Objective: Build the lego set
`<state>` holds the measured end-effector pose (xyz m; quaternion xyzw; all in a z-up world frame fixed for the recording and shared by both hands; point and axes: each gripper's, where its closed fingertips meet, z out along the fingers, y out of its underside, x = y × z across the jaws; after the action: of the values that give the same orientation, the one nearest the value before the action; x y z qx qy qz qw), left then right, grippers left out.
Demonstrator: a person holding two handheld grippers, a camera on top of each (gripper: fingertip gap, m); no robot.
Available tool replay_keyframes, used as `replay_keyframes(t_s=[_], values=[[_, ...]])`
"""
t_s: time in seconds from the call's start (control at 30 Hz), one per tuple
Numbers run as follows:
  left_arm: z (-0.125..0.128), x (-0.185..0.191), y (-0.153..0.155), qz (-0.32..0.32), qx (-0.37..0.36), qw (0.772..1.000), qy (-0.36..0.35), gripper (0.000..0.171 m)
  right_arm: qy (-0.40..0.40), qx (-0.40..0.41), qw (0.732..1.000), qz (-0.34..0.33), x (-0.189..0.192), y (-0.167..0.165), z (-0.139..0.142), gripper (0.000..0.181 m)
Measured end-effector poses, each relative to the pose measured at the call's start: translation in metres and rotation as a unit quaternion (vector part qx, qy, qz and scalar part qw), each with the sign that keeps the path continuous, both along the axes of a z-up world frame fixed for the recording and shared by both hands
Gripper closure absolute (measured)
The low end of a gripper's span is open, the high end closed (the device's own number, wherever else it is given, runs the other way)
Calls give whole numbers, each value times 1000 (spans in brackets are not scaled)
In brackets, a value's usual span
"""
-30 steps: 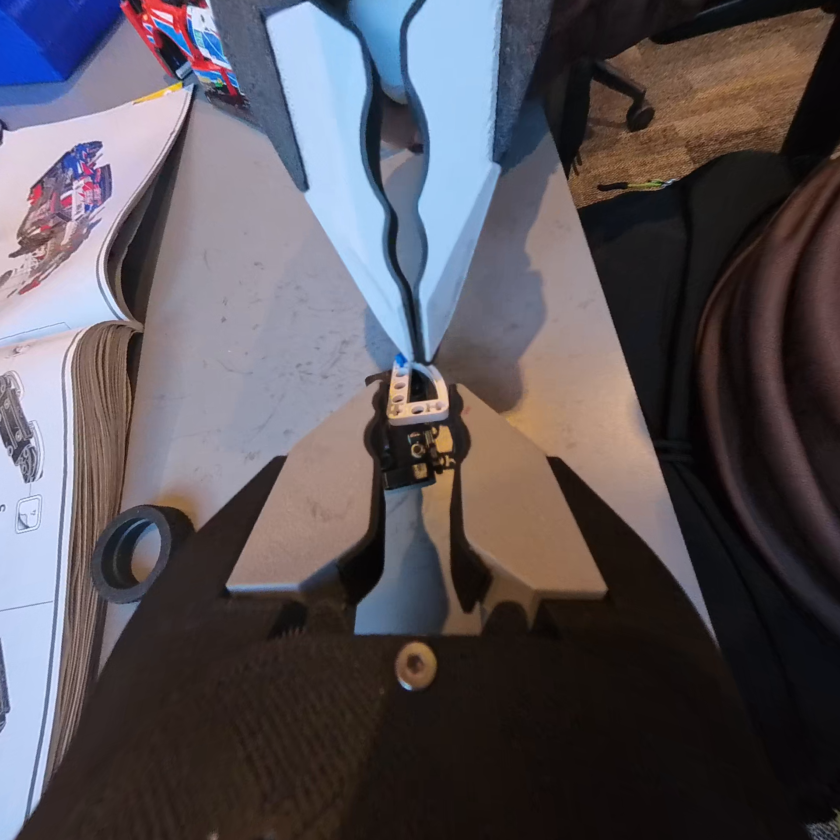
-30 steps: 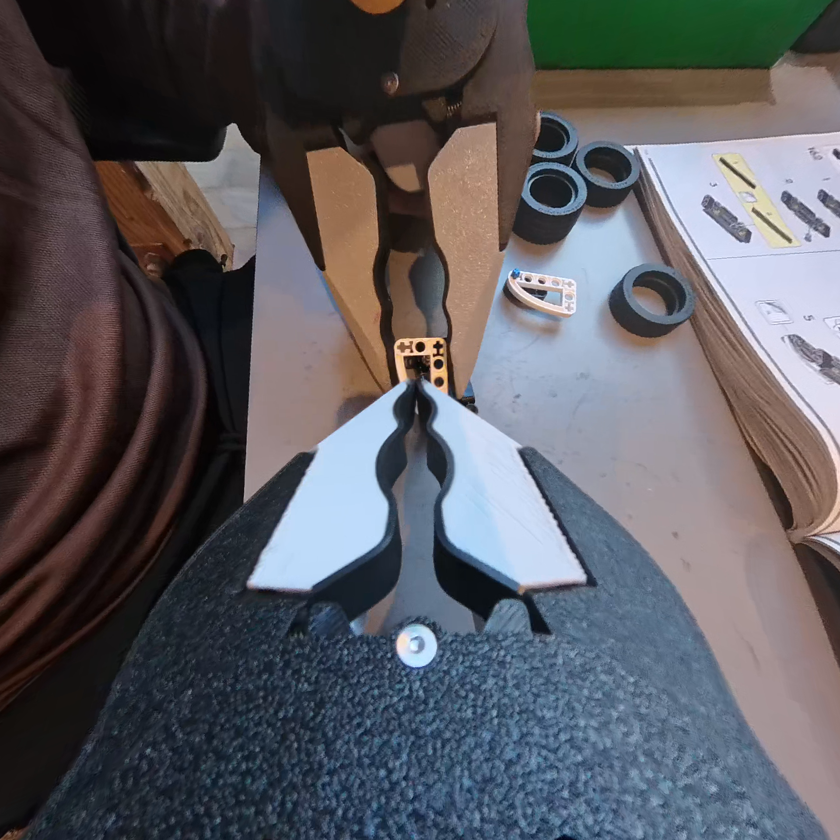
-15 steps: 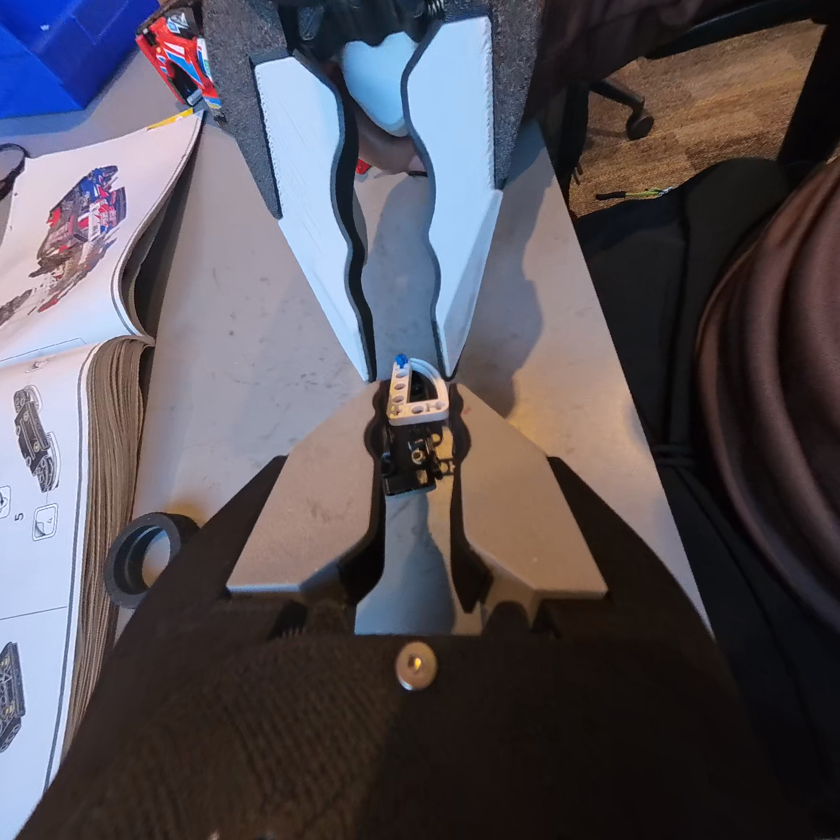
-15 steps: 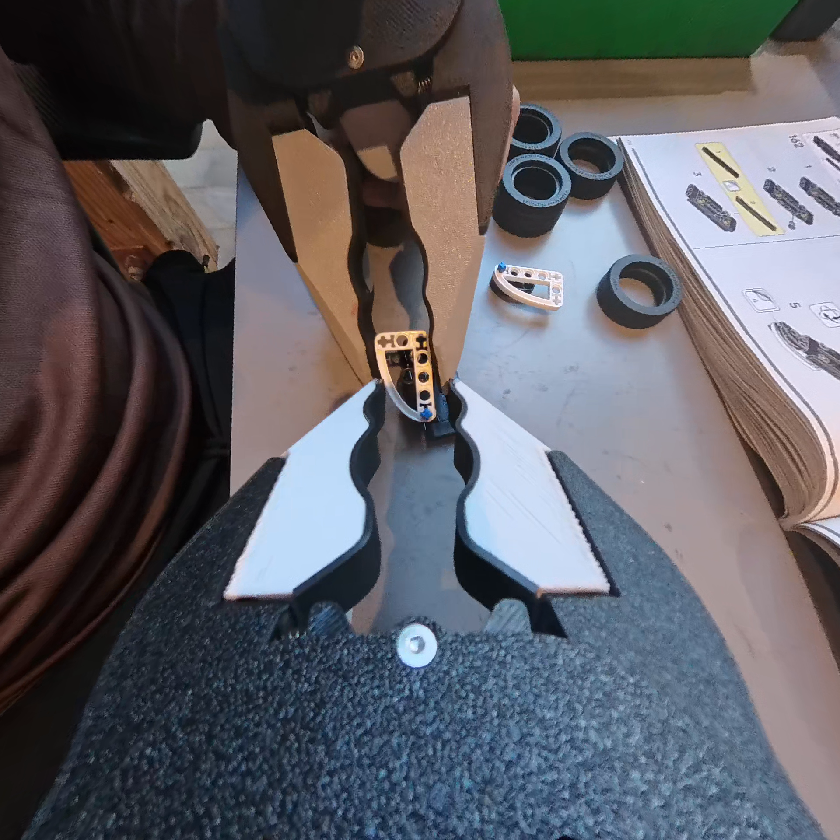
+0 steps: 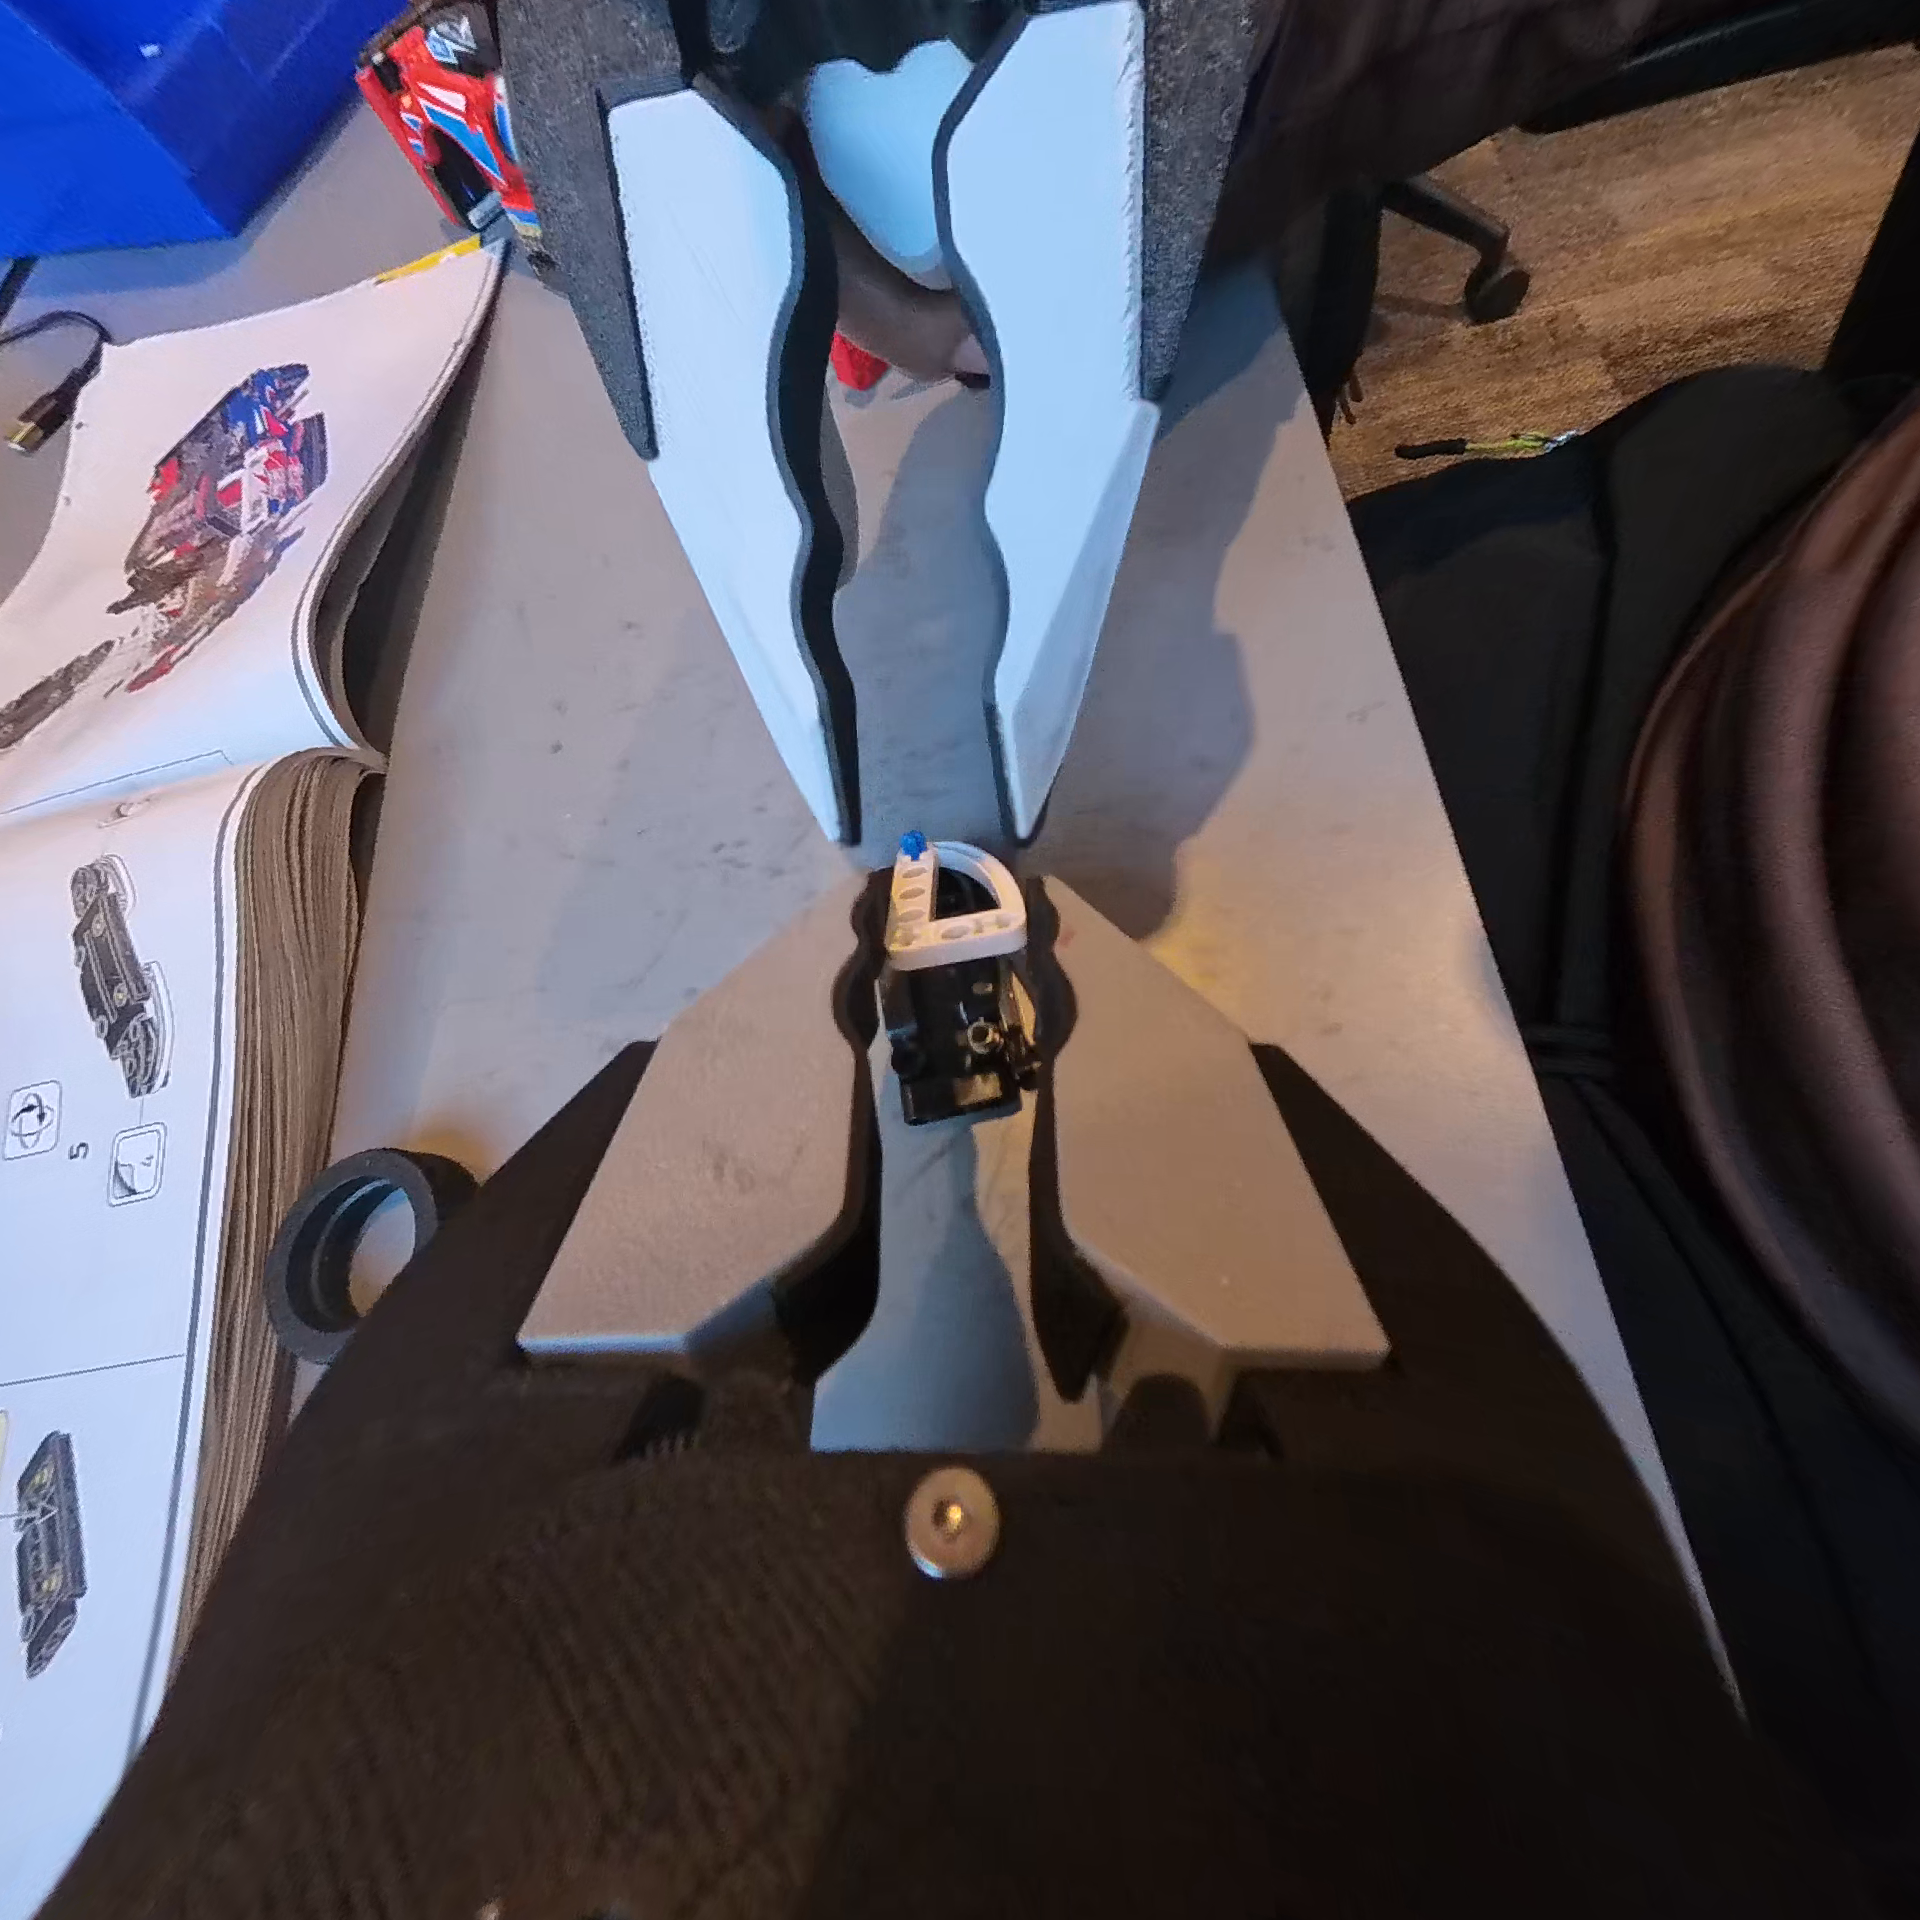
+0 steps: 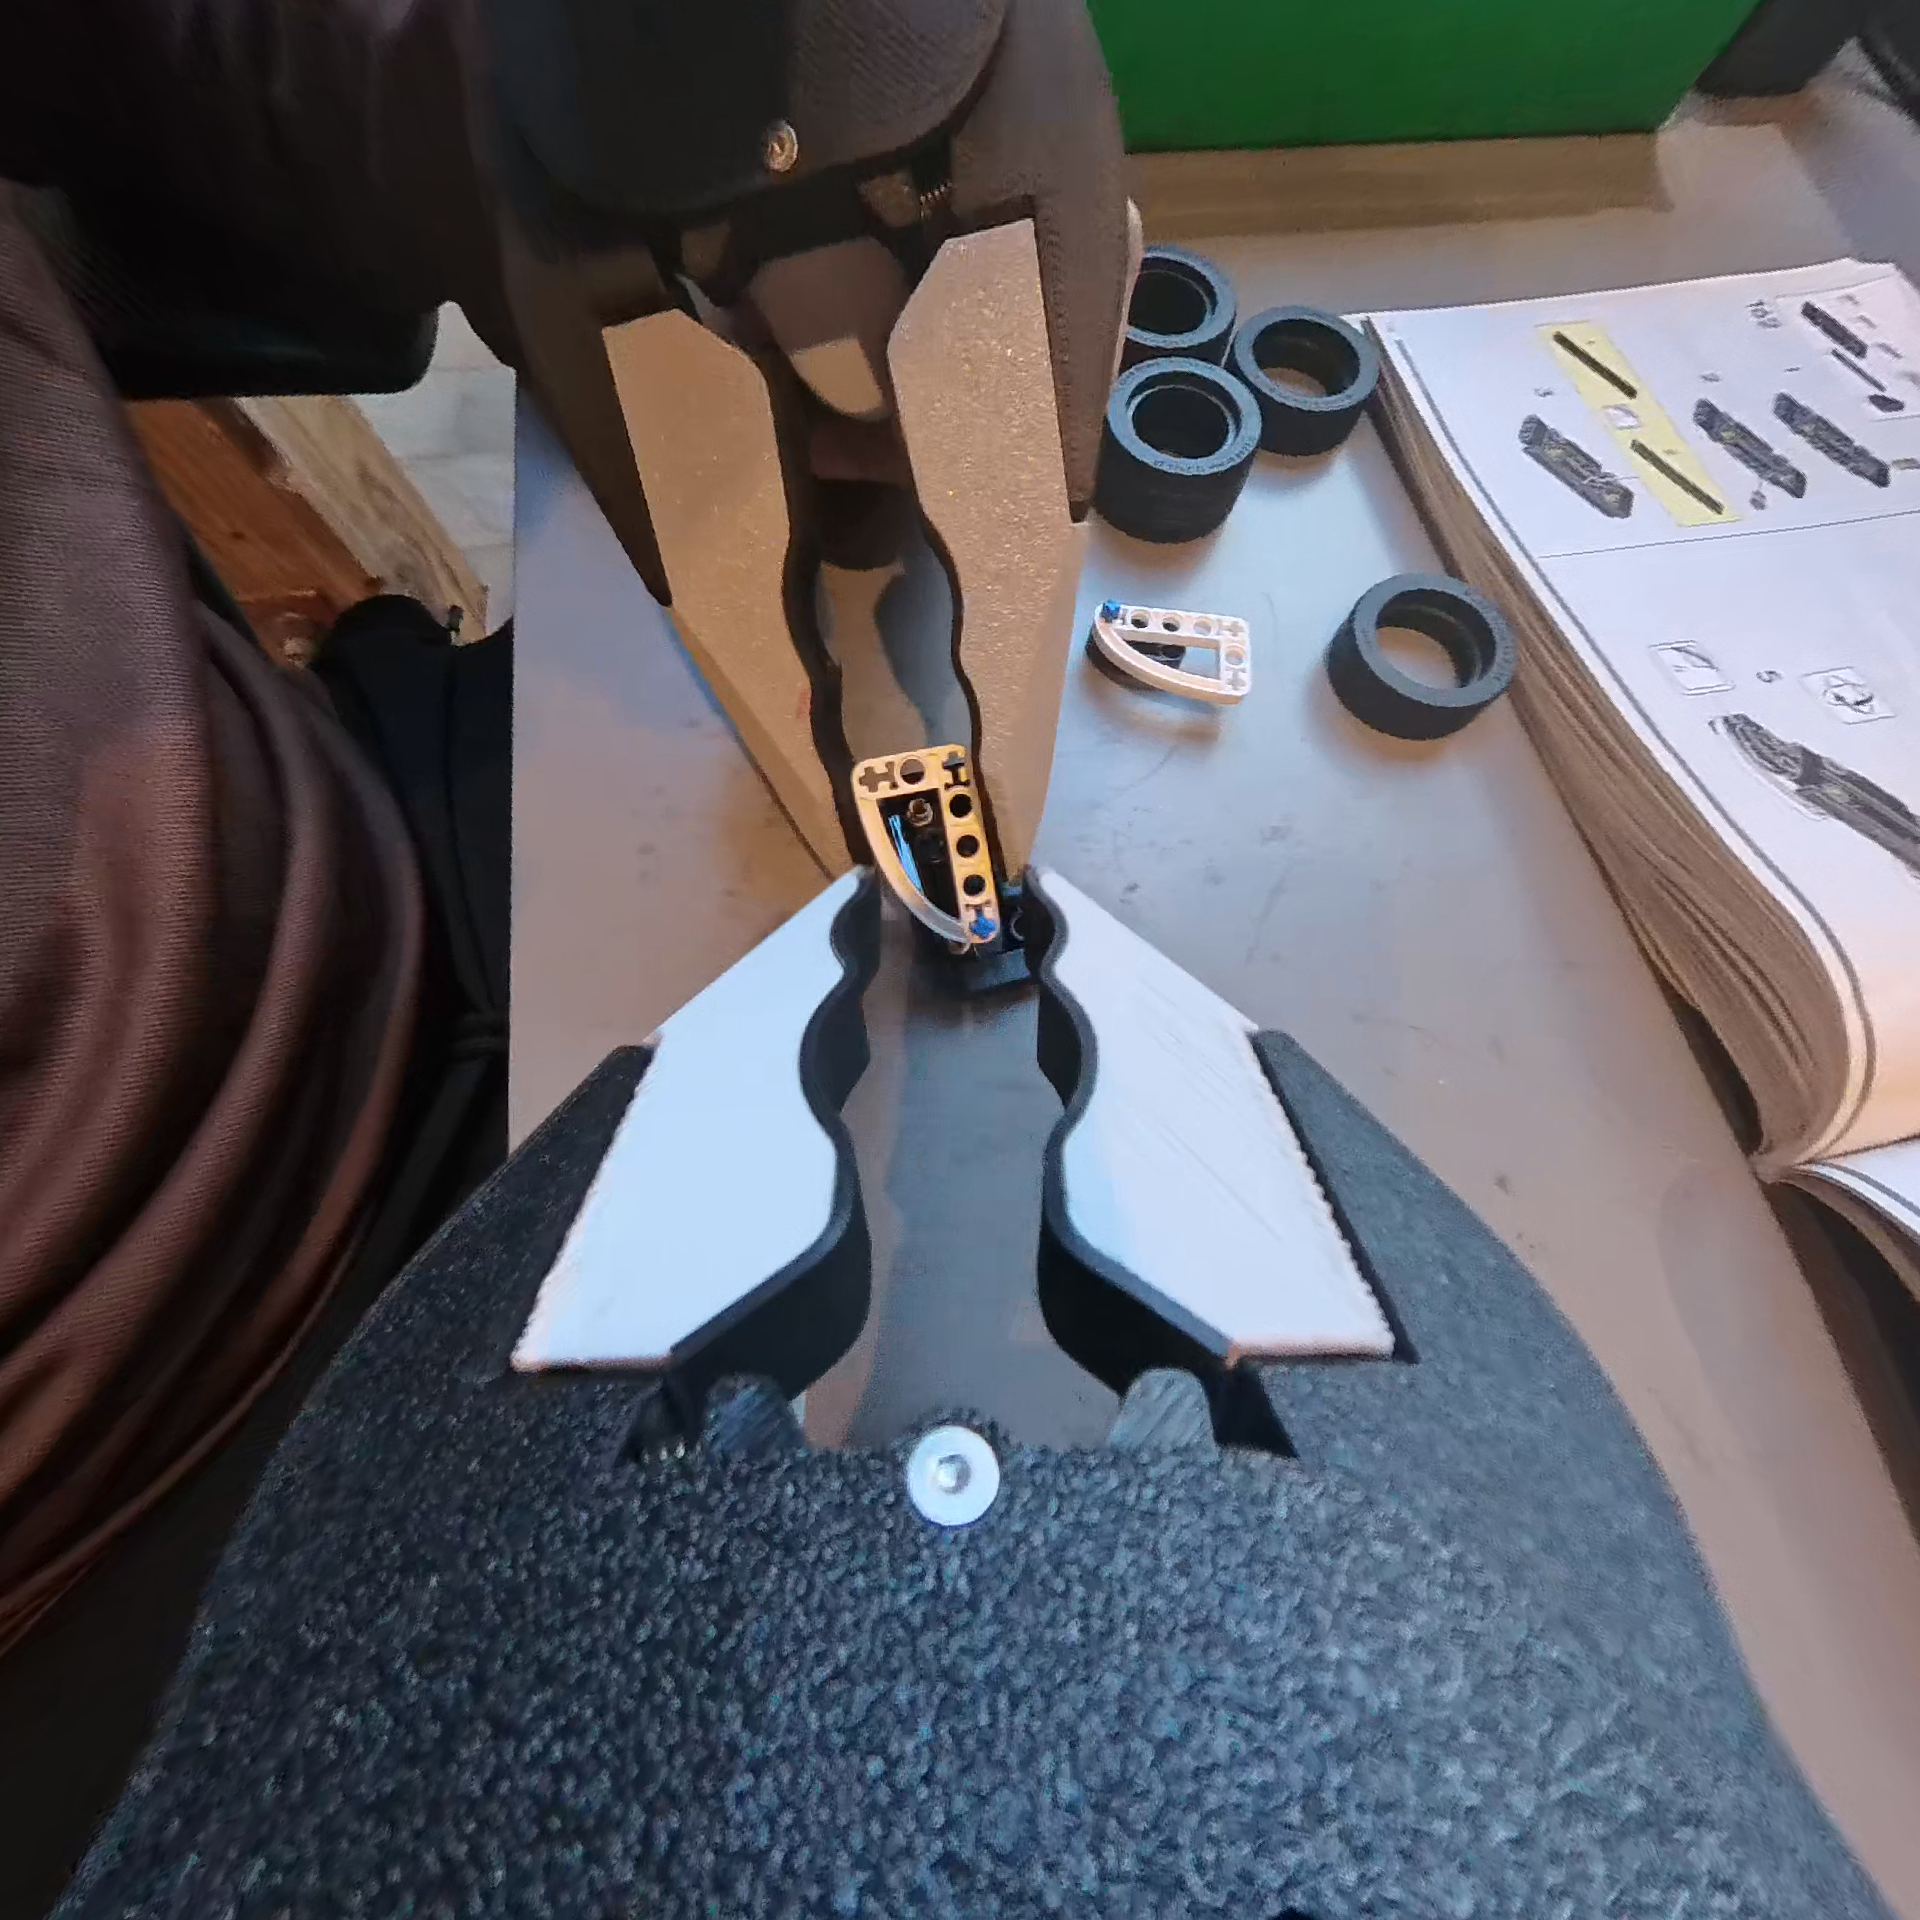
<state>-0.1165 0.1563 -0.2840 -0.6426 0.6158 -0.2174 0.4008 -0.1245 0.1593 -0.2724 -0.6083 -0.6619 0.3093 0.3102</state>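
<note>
My left gripper is shut on a small black lego assembly and holds it just above the grey table. A white curved panel piece with a blue pin at its tip sits on the assembly's far end. My right gripper faces it, open, with a white fingertip on either side of the panel's tip and not pressing on it. In the right wrist view the left gripper comes from the top, with the panel and the assembly between its grey fingers. The right gripper also shows in the left wrist view.
A second white curved panel lies on the table beside several black tyres. An open instruction booklet lies on that side. One tyre is near my left gripper. A red toy car stands at the back. The table edge and a person's dark clothing are close by. Both grippers' tips are close together, under 4 cm apart.
My right gripper was shut on the tip of the white panel, then opened and drew back a little. The panel stayed on the assembly in my left gripper, which has not moved.
</note>
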Motion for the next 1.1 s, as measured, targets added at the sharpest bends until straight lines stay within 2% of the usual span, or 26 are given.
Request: replay_keyframes(t_s=[0.3,0.43,0.53,0.7,0.87,1.1], values=[[9,2,-2,-13,37,999,-14,148,5,12,1000,13,2,-2,3,156],[29,-6,16,24,93,994,-47,148,0,25,1000,-14,13,14,7,155],[46,-11,22,42,57,992,-107,147,19,-2,999,-29,16,20,16,154],[58,-6,12,6,20,987,-162,147,31,-17,999,-10,10,10,18,150],[48,1,3,-22,23,989,-142,148,41,-21,999,-4,6,4,23,150],[50,4,-2,-36,26,988,-148,148,55,-13,998,8,3,-2,31,157]])
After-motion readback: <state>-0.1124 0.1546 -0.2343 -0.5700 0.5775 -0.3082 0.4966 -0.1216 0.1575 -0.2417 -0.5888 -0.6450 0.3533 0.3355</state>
